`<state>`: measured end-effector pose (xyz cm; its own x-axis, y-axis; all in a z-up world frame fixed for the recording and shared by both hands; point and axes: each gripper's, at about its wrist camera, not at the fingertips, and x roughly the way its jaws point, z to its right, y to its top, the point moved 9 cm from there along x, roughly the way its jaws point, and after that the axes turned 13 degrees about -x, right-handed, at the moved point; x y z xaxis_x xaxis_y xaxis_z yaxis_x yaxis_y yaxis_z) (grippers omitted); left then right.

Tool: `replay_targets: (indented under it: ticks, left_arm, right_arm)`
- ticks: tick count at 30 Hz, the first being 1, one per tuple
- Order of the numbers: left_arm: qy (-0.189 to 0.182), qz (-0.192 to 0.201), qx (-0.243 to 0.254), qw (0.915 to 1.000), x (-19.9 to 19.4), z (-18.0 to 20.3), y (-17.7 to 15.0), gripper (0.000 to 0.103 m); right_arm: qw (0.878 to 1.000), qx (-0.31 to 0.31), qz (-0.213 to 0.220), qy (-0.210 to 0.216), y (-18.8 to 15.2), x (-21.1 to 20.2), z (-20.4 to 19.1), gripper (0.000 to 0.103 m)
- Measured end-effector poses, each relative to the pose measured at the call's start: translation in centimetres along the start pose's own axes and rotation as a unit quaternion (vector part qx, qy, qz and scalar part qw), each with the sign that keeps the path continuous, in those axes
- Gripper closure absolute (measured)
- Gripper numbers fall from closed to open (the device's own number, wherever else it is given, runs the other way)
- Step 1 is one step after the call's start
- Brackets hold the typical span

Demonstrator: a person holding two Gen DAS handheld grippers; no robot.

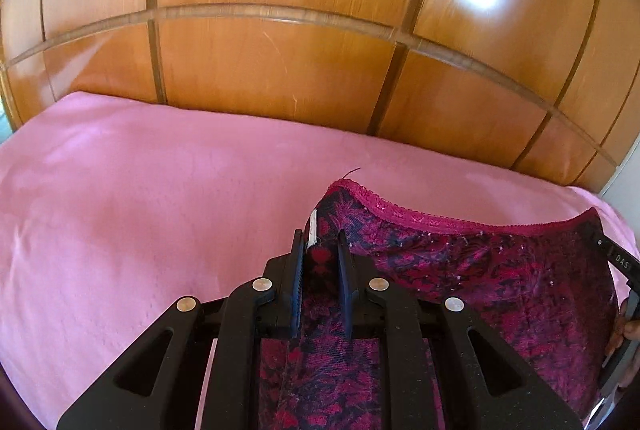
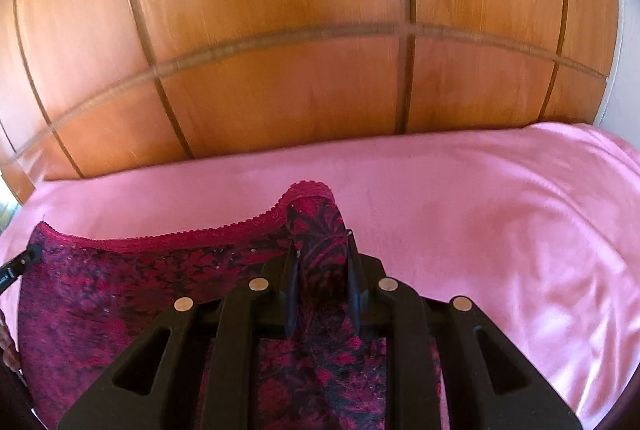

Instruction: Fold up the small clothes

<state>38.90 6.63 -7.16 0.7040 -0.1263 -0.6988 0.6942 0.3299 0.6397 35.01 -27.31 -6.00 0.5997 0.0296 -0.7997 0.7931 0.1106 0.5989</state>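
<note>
A small dark red and black patterned garment [image 1: 500, 270] with a magenta lace waistband [image 1: 420, 218] is held up above the pink bedsheet [image 1: 140, 209]. My left gripper [image 1: 320, 250] is shut on its left corner, beside a white label [image 1: 312, 228]. My right gripper [image 2: 320, 250] is shut on its right corner [image 2: 316, 222]. The garment [image 2: 120, 290] hangs stretched between both grippers. The right gripper's body shows at the right edge of the left wrist view [image 1: 620, 266]; the left gripper's body shows at the left edge of the right wrist view [image 2: 20, 262].
The pink bedsheet [image 2: 500, 230] covers the bed on both sides of the garment. A tall wooden headboard [image 1: 300, 49] with panel grooves stands right behind the bed; it also shows in the right wrist view [image 2: 300, 69].
</note>
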Motion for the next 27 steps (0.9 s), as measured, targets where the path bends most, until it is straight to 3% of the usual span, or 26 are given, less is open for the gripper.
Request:
replay_targets:
  ticks: [4,7,10,15,19,23,25,26,27]
  left_arm:
    - [0.011,-0.035,0.008,0.9993,1.4,0.0,-0.5,0.087]
    - [-0.009,-0.036,0.002,0.9993,0.6,0.0,-0.4,0.084]
    - [-0.042,-0.054,-0.015,0.9975,-0.3,-0.2,-0.8,0.069]
    - [-0.060,-0.065,-0.011,0.9960,-2.8,-1.6,-3.4,0.069]
    - [-0.083,-0.077,-0.024,0.9933,-4.8,-2.7,-5.8,0.069]
    - [-0.092,-0.080,-0.028,0.9921,-5.8,-2.6,-7.6,0.070]
    - [-0.078,-0.072,-0.017,0.9942,-5.8,-2.1,-7.8,0.083]
    - [-0.072,-0.070,-0.014,0.9949,-5.8,-1.8,-7.6,0.085]
    - [-0.066,-0.064,-0.011,0.9957,-5.7,-1.3,-7.2,0.086]
  right_arm:
    - [1.000,0.001,-0.020,-0.004,-0.9,1.3,0.1,0.085]
    - [0.999,0.004,-0.034,0.016,-1.2,1.7,0.2,0.084]
    - [0.999,0.009,-0.029,0.032,-1.1,0.7,0.2,0.067]
    - [0.997,0.015,-0.014,0.073,-2.7,-2.8,0.8,0.055]
    - [0.994,0.029,-0.022,0.105,-5.7,-5.0,1.4,0.054]
    - [0.994,0.007,-0.032,0.104,-8.7,-6.7,0.8,0.059]
    - [0.996,-0.006,-0.033,0.087,-9.3,-6.9,0.8,0.077]
    - [0.997,-0.010,-0.033,0.069,-9.3,-6.9,1.2,0.093]
    - [0.997,-0.010,-0.033,0.062,-9.3,-7.0,1.4,0.095]
